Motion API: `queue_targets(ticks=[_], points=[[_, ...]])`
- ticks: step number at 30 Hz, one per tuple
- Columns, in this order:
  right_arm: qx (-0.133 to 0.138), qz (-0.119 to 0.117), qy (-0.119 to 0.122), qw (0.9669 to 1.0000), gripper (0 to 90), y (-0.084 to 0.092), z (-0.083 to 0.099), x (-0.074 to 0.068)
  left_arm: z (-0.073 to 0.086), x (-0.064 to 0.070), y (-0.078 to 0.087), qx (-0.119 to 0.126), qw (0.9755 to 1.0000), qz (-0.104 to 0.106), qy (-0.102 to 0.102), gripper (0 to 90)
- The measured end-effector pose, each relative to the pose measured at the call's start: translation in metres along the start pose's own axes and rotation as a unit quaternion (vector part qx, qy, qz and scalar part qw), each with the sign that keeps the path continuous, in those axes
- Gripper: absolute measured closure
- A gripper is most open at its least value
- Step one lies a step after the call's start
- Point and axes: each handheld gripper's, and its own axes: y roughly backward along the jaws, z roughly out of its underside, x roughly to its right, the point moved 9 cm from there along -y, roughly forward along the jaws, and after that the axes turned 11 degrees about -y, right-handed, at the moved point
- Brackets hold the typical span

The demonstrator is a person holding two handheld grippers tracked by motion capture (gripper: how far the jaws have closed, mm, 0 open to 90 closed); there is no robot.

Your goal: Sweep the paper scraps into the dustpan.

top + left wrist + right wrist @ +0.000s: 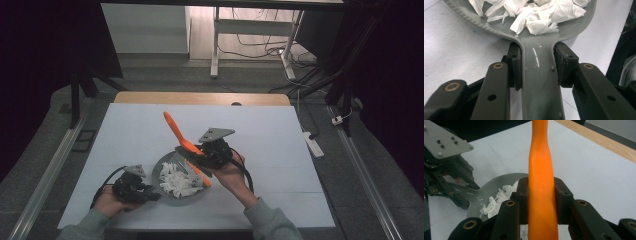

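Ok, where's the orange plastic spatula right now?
In the high view the orange plastic spatula is near the table's middle, clamped in the right gripper and slanting over the grey pan of torn white paper.

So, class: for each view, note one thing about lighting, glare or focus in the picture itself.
High view: the white table is brightly lit while both side edges fall into deep darkness. Left gripper view: a streak of glare shines on the grey pan's handle, and the torn paper looks nearly overexposed. Right gripper view: the orange utensil close to the lens is soft, with a smooth sheen.
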Motion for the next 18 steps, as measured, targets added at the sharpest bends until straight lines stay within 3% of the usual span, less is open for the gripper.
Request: queue_targets(ticks=[4, 11, 18], points=[[0.004, 0.004, -0.010, 0.9999, 70.9, 0.004, -0.001, 0.006, 0.000, -0.001, 0.000, 0.001, 1.0000, 0.000, 0.002, 61.2], [-0.009, 0.005, -0.006, 0.9999, 70.9, -0.003, 0.005, 0.006, 0.000, -0.003, 0.003, 0.008, 0.9999, -0.003, 0.009, 61.2], [0.010, 0.016, -0.022, 0.9996, 70.9, 0.006, 0.002, 0.019, -0.001, -0.008, 0.008, 0.023, 0.9993, -0.021, 0.021, 61.2]])
